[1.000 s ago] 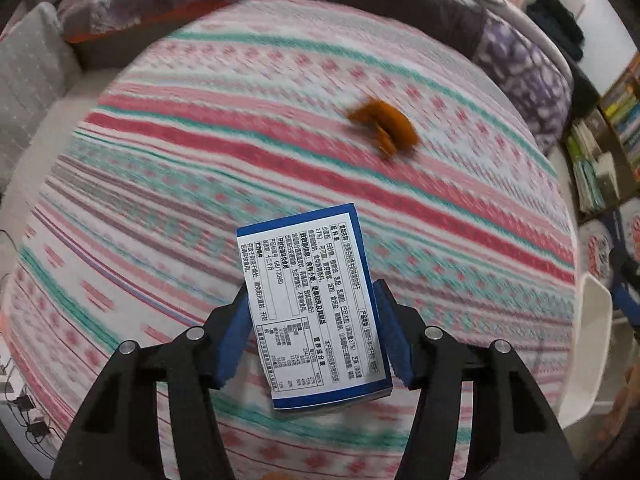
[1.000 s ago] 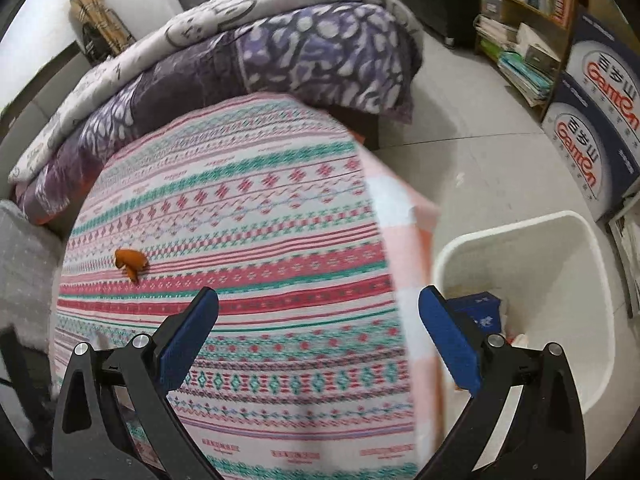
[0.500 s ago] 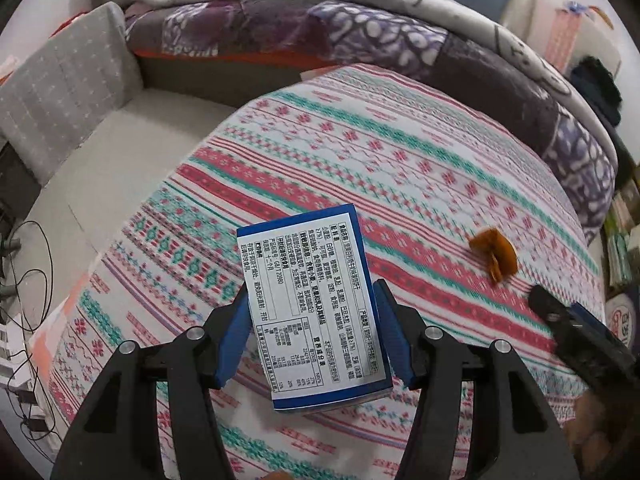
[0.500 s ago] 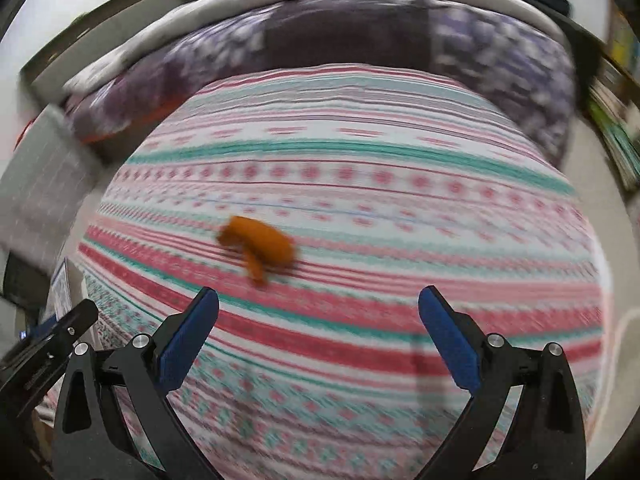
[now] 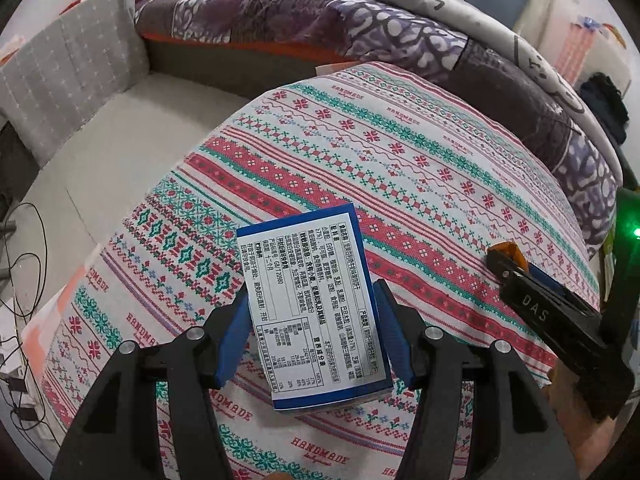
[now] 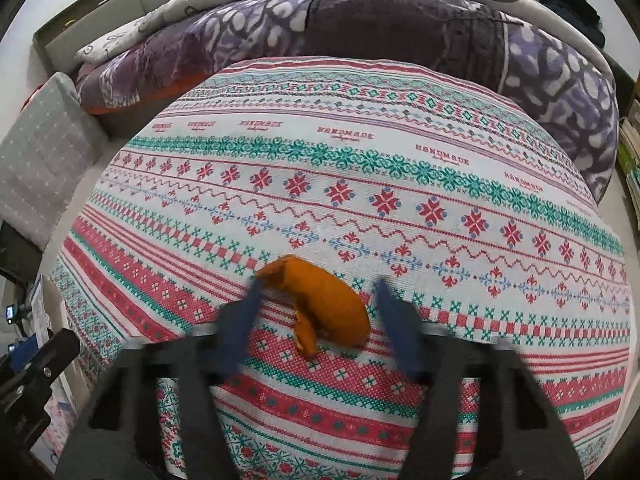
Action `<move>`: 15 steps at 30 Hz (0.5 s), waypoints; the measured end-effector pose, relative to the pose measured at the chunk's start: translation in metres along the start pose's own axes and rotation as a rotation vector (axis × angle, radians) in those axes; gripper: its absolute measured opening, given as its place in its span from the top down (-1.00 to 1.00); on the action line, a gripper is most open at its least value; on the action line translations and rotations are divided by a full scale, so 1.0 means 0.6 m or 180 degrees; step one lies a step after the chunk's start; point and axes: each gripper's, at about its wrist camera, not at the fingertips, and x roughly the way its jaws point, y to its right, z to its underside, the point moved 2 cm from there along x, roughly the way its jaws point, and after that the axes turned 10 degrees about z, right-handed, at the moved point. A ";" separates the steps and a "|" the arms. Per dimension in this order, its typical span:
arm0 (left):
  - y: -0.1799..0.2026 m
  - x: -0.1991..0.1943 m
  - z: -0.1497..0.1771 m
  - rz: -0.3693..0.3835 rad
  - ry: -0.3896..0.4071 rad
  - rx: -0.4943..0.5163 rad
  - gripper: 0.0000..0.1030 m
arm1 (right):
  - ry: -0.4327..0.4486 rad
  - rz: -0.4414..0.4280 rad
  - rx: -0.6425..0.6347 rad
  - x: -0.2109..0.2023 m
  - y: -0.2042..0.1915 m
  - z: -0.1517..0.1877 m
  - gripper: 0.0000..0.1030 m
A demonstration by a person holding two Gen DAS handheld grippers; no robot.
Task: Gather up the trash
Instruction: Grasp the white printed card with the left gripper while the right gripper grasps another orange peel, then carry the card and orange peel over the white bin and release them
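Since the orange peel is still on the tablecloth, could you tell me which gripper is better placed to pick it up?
The right gripper. Its open fingers already straddle the orange peel on the tablecloth, while the left gripper is shut on a blue box and sits farther away.

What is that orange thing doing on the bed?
It is an orange peel, curled and torn, lying on the patterned bedspread. It looks like leftover trash. The right gripper straddles it, fingers blurred.

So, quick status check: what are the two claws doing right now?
Left claw shut on blue-and-white carton. Right claw open, fingers blurred, straddling orange peel on patterned cloth. Nothing in the way.
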 end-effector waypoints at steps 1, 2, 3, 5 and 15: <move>0.001 -0.001 0.000 -0.0007 0.0016 0.0003 -0.13 | -0.0007 0.0025 -0.0017 0.000 -0.001 -0.001 0.54; 0.001 -0.002 -0.001 -0.0008 0.0026 0.0009 -0.13 | -0.0015 0.0047 -0.0032 -0.003 -0.001 -0.001 0.55; 0.003 -0.004 -0.001 -0.0010 0.0044 0.0023 -0.13 | -0.0005 0.0091 -0.0037 -0.007 0.001 0.000 0.57; 0.009 -0.010 -0.001 -0.0018 0.0097 0.0056 -0.13 | 0.0030 0.0158 -0.0039 -0.016 0.003 0.002 0.58; 0.041 -0.059 -0.003 0.0003 0.0447 0.0262 -0.13 | 0.0348 0.0403 0.0113 -0.103 0.047 0.007 0.59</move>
